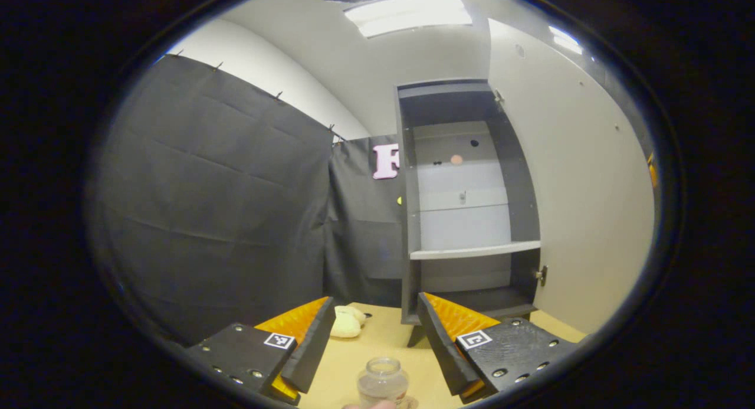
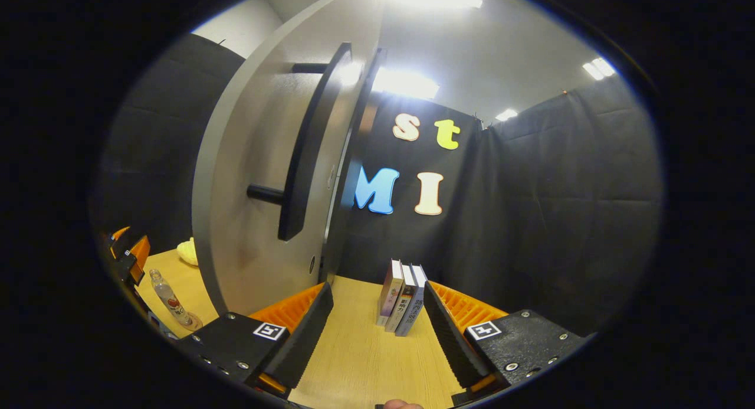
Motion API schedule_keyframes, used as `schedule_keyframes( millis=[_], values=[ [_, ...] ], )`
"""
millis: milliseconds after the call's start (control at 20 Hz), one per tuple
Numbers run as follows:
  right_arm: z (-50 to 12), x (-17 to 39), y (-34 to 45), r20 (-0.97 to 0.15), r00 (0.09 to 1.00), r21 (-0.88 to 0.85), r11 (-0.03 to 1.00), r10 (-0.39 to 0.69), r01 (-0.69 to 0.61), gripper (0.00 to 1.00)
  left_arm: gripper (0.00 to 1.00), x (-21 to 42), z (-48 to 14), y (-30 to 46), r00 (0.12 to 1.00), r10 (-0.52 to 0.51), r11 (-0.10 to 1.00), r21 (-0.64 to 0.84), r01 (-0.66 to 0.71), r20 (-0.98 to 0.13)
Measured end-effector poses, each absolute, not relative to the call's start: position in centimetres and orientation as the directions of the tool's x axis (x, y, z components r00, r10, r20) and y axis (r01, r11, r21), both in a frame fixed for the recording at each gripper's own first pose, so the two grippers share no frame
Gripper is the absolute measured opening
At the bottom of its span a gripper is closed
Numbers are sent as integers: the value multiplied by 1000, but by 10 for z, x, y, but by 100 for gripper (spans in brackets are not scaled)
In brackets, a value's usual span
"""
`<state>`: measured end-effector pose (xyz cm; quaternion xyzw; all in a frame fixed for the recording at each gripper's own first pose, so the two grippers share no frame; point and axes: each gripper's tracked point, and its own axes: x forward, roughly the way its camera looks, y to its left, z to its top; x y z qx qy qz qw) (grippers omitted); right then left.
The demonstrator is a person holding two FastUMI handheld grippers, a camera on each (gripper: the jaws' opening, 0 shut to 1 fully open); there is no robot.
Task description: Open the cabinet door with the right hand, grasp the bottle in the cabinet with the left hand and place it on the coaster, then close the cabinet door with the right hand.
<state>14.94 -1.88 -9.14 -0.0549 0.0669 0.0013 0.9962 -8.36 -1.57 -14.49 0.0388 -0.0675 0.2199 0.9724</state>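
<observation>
Bottle (image 1: pixel 383 382) between left claw (image 1: pixel 377 332) fingers — ungripped

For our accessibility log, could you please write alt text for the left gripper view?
An open hand-held gripper hangs over a clear bottle standing on a wooden table. Behind it a grey cabinet has its door swung open to the right and its shelves bare. A pale soft object lies on the table near the black cloth wall.

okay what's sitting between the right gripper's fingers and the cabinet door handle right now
Nothing. In the right gripper view the open right gripper faces bare wooden tabletop; the door handle hangs above left, and three upright books stand off right.
</observation>
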Motion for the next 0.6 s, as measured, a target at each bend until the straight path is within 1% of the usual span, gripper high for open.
schedule_keyframes(
  millis=[100, 150, 200, 250, 400, 450, 600],
  values=[
    [-83, 150, -33, -116, 993, -66, 997, -34, 26, 96, 82, -76, -122, -21, 913, 398, 915, 37, -402, 86],
    [-78, 153, -39, -114, 993, -46, 998, -41, 36, 95, 82, -74, -108, -22, 921, 384, 921, 45, -386, 61],
    [-72, 157, -42, -111, 993, -32, 998, -48, 45, 95, 84, -73, -94, -21, 924, 378, 923, 59, -381, 48],
    [-63, 161, -47, -99, 993, -19, 998, -57, 56, 96, 82, -69, -84, -25, 933, 358, 930, 77, -359, 27],
    [-20, 158, -59, -4, 995, 22, 995, -102, 102, 95, 85, -65, -49, -31, 946, 323, 941, 107, -323, 9],
    [-9, 157, -60, 19, 993, 33, 993, -114, 113, 95, 83, -62, -46, -32, 953, 302, 948, 104, -299, -14],
    [4, 160, -39, 50, 994, 56, 994, -94, 91, 96, 83, -54, -38, -35, 960, 266, 963, 69, -261, -85]
  ],
)
